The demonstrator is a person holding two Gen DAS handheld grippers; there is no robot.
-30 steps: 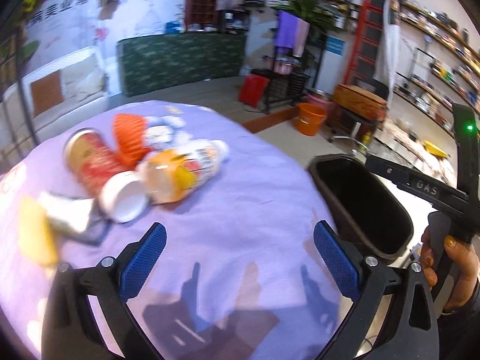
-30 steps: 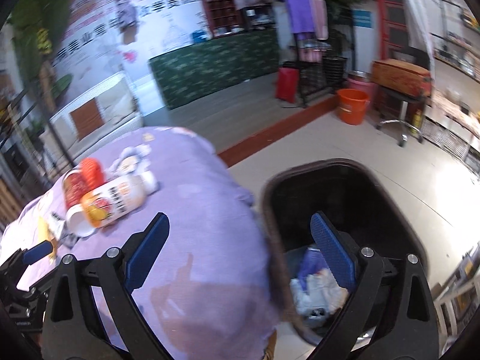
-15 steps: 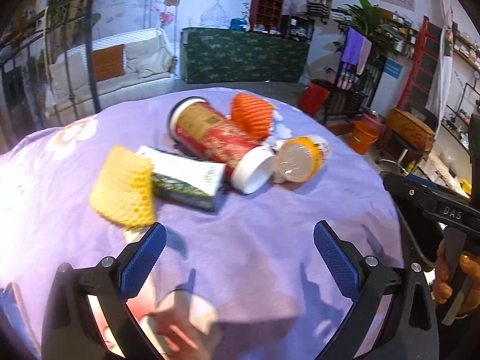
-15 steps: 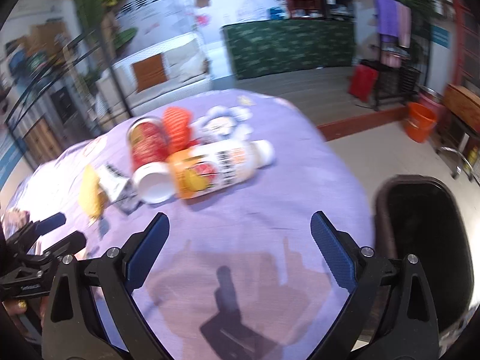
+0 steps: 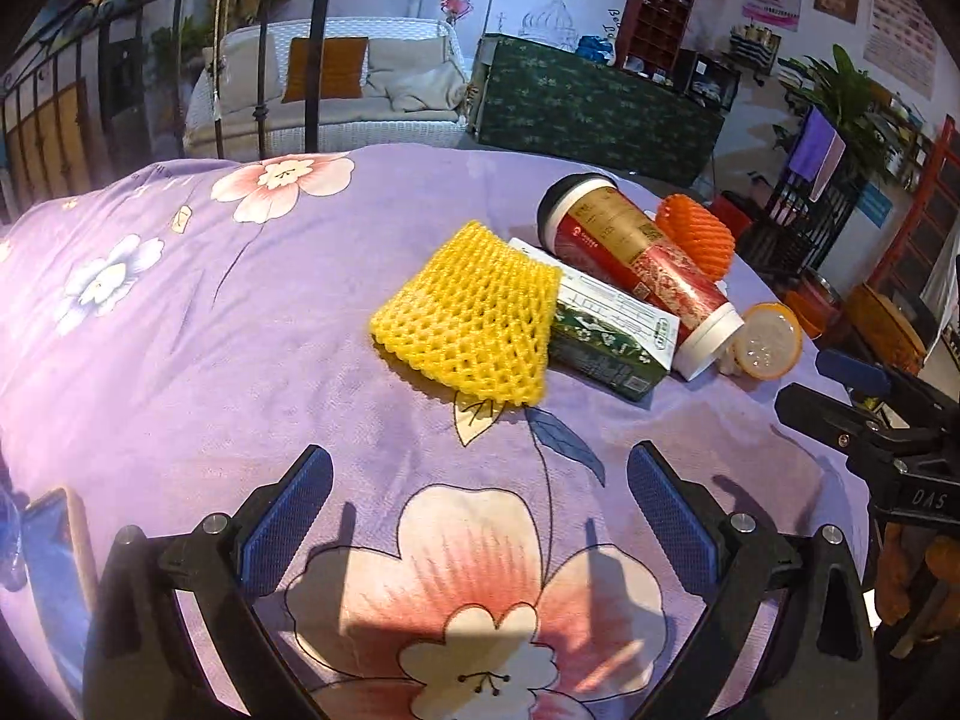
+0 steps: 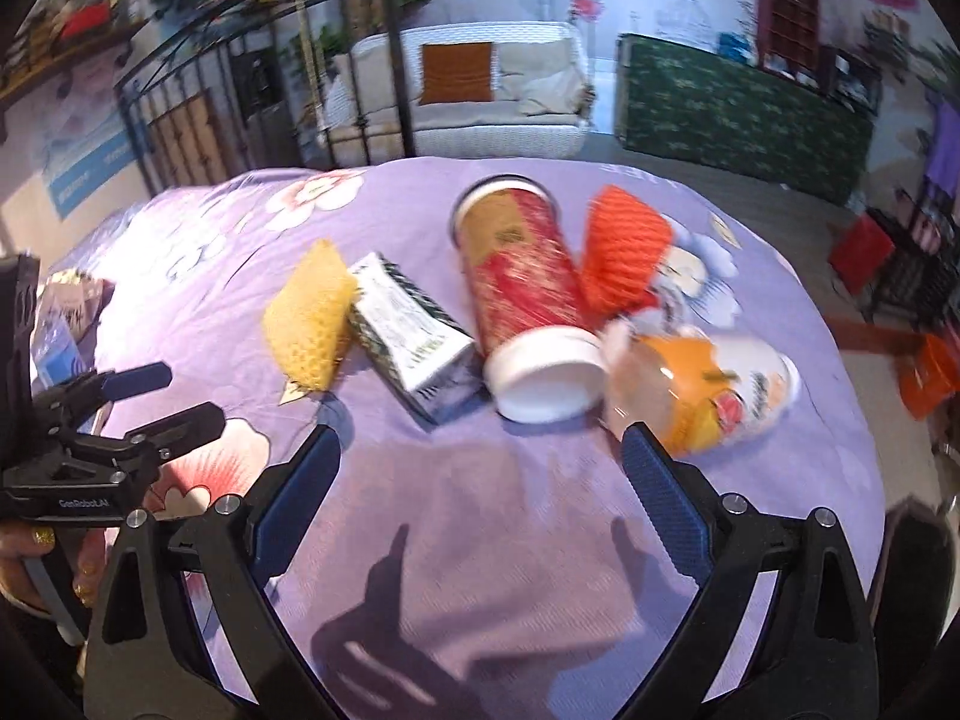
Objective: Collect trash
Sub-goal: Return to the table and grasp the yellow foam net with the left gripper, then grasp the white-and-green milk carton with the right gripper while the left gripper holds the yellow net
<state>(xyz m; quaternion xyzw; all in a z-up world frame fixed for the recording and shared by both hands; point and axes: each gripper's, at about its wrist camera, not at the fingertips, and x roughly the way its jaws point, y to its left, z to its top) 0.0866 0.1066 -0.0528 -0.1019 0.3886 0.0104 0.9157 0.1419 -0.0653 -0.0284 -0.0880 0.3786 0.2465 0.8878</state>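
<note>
Behind everything is a busy shop room with a white sofa (image 5: pixel 336 90) and a green counter (image 5: pixel 594 108). Closer in is a round tabletop (image 5: pixel 180 312) under a purple cloth with big pink flowers.

All the trash lies in one bunch, ahead of both claws. The biggest piece is a red and gold paper tube with a white cap (image 5: pixel 636 264). It lies on its side. Seen from the left claw (image 5: pixel 480 510), its long side runs from far away to near and right, and the white cap points near and right. Next is a green and white paper box (image 5: pixel 606 336), lying flat just left of the tube and touching it. A yellow foam net sleeve (image 5: pixel 468 312) lies partly on the box's left end. It is the piece closest to the left claw, straight ahead of it. An orange foam net sleeve (image 5: pixel 696 234) sits behind the tube. A clear plastic bottle with an orange label (image 6: pixel 702 384) lies on its side just past the right claw's (image 6: pixel 480 498) right finger. Its bottom points toward that claw.

Both claws are wide apart and hold nothing. They hover just over the cloth.

I think this is the reaching step for a new piece. The left claw likely needs to go forward, drop around the yellow sleeve, and squeeze softly, because it is squishy.
</note>
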